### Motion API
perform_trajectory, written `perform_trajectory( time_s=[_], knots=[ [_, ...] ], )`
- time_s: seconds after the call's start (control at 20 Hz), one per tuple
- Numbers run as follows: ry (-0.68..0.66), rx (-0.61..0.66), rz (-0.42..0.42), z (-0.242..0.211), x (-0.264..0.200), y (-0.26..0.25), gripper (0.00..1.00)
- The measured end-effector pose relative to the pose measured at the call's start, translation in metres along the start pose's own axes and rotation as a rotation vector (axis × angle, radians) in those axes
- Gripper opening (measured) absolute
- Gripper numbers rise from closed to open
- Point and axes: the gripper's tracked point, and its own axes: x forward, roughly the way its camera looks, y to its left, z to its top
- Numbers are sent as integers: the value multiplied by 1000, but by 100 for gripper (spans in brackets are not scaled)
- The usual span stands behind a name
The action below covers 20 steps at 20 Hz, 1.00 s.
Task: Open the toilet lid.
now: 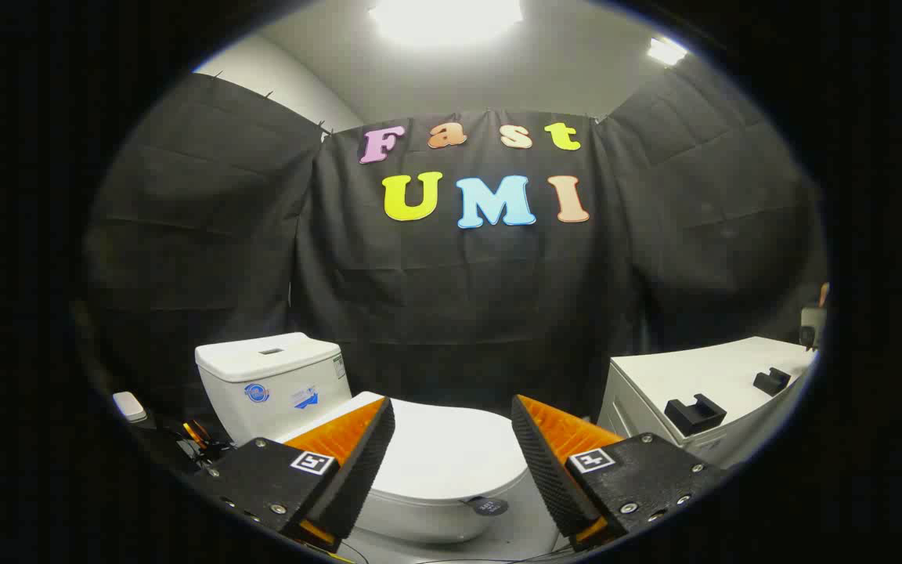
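Gripper (452, 439) open, fingers spread wide, nothing held between them, no contact with any object. Toilet lid (451, 454) closed, lying flat on the bowl (420, 521), seen through the gap between the two fingers and just beyond their tips; left finger overlapping the lid's rear left part in the view, right finger overlapping its right edge. Front rim of the lid curved toward the camera, bowl underside visible below it. Small dark round tag (488, 506) at the front right of the bowl, just under the lid's rim. Cistern (271, 384) upright behind the lid, beyond the left finger, flush button on top, stickers on the front face. White cabinet (701, 384) beside the toilet, beyond the right finger, well apart from the lid; two black U-shaped holders (694, 413) resting on its top. Black cloth wall (451, 313) behind toilet and cabinet. Ceiling lamp (443, 16) lit overhead.
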Motion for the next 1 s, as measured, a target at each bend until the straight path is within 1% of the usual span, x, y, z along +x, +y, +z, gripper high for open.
perform_trajectory(
  time_s=[0.15, 0.5, 0.8, 1.0],
  knots=[
    [3, -11, 4, 3, 3, -1, 93],
    [-23, 20, -8, 13, -2, -8, 93],
    [-32, -24, -19, 14, -1, -16, 93],
    [-18, -23, -24, 11, 0, -18, 93]
  ],
)
